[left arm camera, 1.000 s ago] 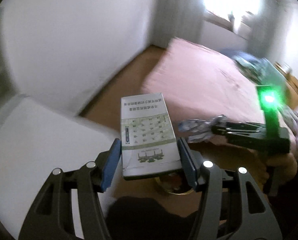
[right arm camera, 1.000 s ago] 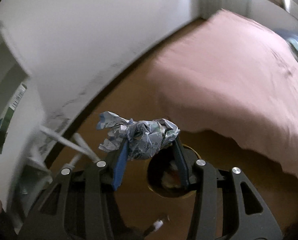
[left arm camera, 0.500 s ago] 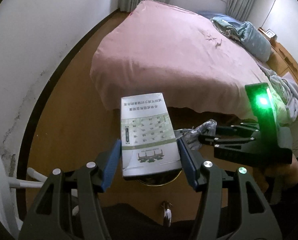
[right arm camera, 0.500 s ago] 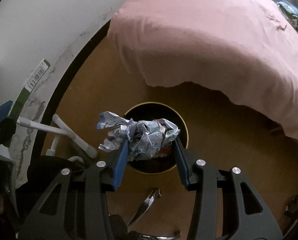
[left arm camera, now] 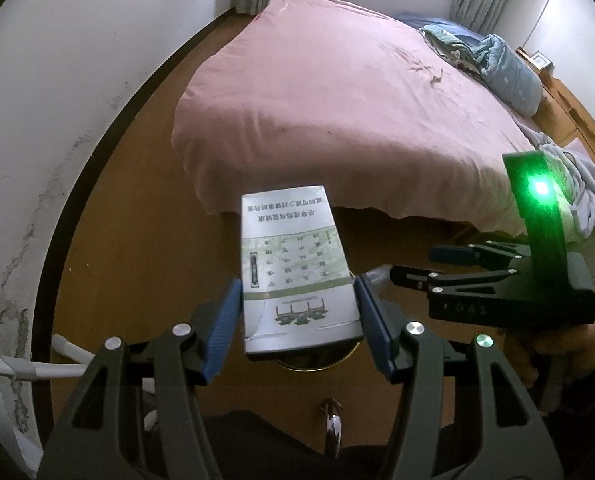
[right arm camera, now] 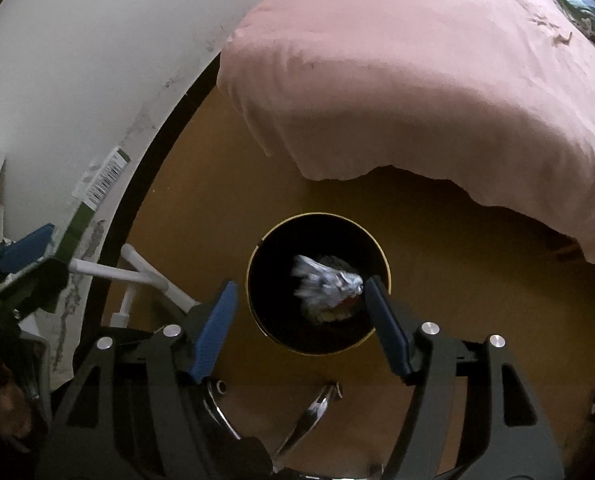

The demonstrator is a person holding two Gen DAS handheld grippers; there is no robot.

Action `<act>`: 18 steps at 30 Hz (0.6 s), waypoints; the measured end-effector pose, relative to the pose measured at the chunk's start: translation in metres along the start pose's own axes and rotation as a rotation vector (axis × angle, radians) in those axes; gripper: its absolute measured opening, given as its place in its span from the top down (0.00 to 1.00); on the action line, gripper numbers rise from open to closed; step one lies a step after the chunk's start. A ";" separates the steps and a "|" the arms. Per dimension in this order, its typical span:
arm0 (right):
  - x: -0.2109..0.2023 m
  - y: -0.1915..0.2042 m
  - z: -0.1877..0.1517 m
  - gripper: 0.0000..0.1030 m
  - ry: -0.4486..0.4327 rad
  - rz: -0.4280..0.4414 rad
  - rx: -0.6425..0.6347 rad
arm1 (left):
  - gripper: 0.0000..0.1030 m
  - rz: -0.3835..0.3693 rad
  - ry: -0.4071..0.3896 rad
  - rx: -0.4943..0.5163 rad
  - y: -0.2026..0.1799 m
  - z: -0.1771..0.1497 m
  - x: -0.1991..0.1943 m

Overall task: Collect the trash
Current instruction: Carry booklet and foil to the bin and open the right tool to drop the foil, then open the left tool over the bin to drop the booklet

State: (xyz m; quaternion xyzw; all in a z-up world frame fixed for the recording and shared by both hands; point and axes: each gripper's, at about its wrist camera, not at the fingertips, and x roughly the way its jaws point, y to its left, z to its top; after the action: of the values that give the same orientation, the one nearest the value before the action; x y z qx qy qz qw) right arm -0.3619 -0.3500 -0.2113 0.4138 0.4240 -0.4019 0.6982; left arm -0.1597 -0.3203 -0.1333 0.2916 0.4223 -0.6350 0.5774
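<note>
1. Step in hand: the right gripper (right arm camera: 297, 304) is releasing over the bin (right arm camera: 319, 284). Its jaws are standing wide apart and gripping nothing.
2. The crumpled paper wad (right arm camera: 325, 282) is showing blurred inside the bin's dark mouth, between the spread fingers but apart from both; it is reading as falling, or just landed on the trash already in there.
3. The bin is standing on the wooden floor (right arm camera: 457, 280), near the corner of the pink bed (right arm camera: 437, 80).
4. The left gripper (left arm camera: 297, 312) is clamping the printed box (left arm camera: 293, 264) by its two long sides, jaws narrowed onto it. The bin's gold rim is peeking out just below the box.
5. Change from half a second ago: the wad was pinched in the right jaws above the bin; now those jaws are parted and the wad is down in the opening. The left grip on the box is unchanged.
6. Next, in my judgement: the left gripper needs centring over the bin mouth, box tipped downward, before the jaws are opened; the right one should be clearing aside first.
</note>
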 end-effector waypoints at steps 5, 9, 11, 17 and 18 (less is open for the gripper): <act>-0.002 -0.001 0.001 0.37 -0.011 0.003 0.013 | 0.45 -0.006 0.009 0.010 -0.004 -0.001 0.001; -0.006 -0.006 0.004 0.37 -0.023 0.001 0.029 | 0.45 -0.013 0.014 0.022 -0.009 -0.001 0.003; -0.009 -0.007 0.004 0.37 -0.032 0.001 0.038 | 0.45 -0.020 0.018 0.028 -0.011 -0.001 0.004; -0.039 -0.013 0.006 0.35 -0.091 0.002 0.060 | 0.28 -0.034 0.032 0.091 -0.029 0.004 0.009; -0.045 -0.013 0.006 0.35 -0.105 0.002 0.058 | 0.22 -0.030 0.028 0.097 -0.031 0.004 0.009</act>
State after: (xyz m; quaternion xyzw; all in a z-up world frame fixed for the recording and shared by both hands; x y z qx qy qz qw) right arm -0.3862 -0.3505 -0.1711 0.4126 0.3745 -0.4346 0.7076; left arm -0.1910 -0.3287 -0.1327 0.3216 0.4036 -0.6592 0.5469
